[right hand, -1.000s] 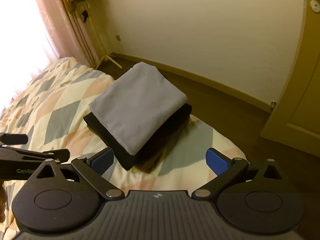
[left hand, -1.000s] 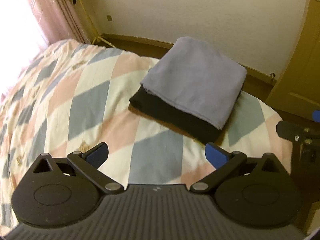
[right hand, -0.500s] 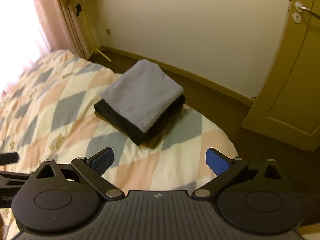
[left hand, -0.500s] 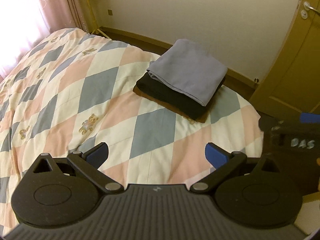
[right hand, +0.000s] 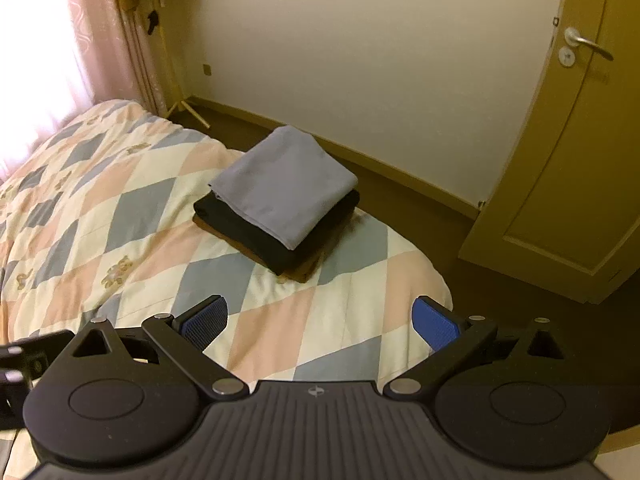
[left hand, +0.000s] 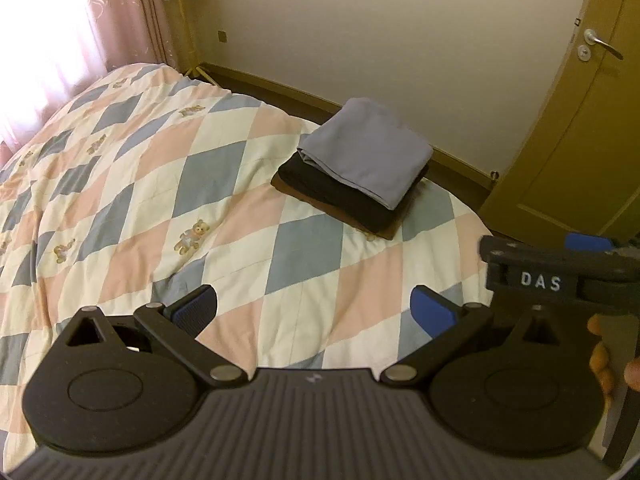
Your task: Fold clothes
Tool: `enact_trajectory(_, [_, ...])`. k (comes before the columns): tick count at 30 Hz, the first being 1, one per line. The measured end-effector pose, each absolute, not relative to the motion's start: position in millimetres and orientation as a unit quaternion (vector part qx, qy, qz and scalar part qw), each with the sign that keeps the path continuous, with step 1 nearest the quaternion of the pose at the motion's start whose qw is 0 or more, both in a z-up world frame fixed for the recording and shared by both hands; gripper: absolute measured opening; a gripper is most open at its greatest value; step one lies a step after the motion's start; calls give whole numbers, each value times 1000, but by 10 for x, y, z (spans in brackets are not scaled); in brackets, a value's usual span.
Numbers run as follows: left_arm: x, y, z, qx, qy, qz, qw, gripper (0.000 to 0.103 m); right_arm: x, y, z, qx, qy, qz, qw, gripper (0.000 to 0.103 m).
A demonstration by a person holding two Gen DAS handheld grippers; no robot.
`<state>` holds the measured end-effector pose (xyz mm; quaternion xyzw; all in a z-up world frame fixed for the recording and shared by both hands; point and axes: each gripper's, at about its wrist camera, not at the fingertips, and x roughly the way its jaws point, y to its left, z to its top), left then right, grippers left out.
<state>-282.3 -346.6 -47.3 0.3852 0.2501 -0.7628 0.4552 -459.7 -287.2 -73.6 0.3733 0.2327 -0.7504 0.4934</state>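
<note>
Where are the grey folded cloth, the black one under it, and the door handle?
grey folded cloth (right hand: 286, 184), right wrist view, top face.
black folded cloth (right hand: 248, 236), right wrist view, front edge.
door handle (right hand: 588, 45), right wrist view, lever.

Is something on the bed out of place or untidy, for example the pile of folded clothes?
Nothing stands out. The grey garment lies folded on the black garment, with a brown garment at the bottom, a fairly neat stack near the corner of the quilt. Both the left gripper and right gripper are open and empty.
</note>
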Motion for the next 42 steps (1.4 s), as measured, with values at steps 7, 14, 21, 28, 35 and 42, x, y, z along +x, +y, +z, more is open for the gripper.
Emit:
enact_trajectory(7, [-2614,-3369,-351,380,228,-760,475,102,-4460,-2734,-503,383,219,-743,503,102])
enact_trajectory(14, [-2536,-3459,-351,371,245,-754,483,102,-4354,-2631,-359,355,241,-749,504,102])
enact_trajectory(21, [-2744,-3582,-385,383,243,-750,482,102,-4470,-2726,-396,368,248,-740,505,101])
enact_trajectory(28, [-3068,-3852,-474,396,253,-740,482,102,-4733,-2991,-481,377,260,-727,512,101])
enact_trajectory(35, [-3486,-4167,-604,414,257,-725,488,102,-5099,-3312,-617,390,272,-711,518,101])
enact_trajectory(42, [-3875,-4386,-708,427,258,-718,486,102,-5489,-3570,-753,404,281,-698,520,101])
